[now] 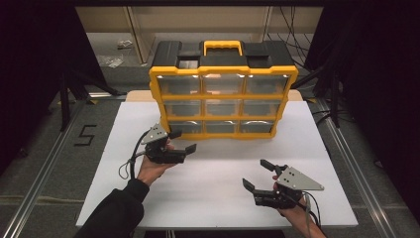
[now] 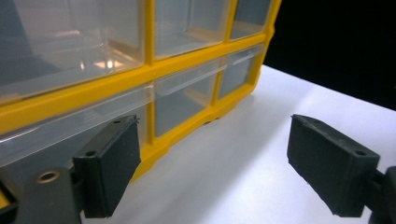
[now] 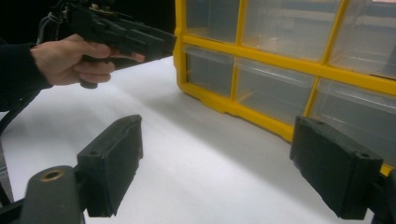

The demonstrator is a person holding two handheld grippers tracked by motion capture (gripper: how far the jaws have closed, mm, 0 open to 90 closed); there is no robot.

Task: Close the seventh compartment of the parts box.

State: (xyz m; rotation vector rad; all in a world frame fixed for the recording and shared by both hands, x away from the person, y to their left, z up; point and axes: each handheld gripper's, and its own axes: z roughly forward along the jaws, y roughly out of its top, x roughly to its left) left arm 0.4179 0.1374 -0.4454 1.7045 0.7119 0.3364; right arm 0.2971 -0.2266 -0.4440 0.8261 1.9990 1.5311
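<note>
My left gripper (image 1: 183, 141) sits at the bottom-left corner of the yellow-and-black drawer organizer (image 1: 223, 96), jaws spread wide with nothing between them, one jaw right by the bottom-left clear drawer (image 1: 185, 127). The organizer stands upright at the back-centre of the white table (image 1: 218, 173). My right gripper (image 1: 256, 174) hovers low over the table's front right, well apart from the organizer, jaws likewise released and empty.
</note>
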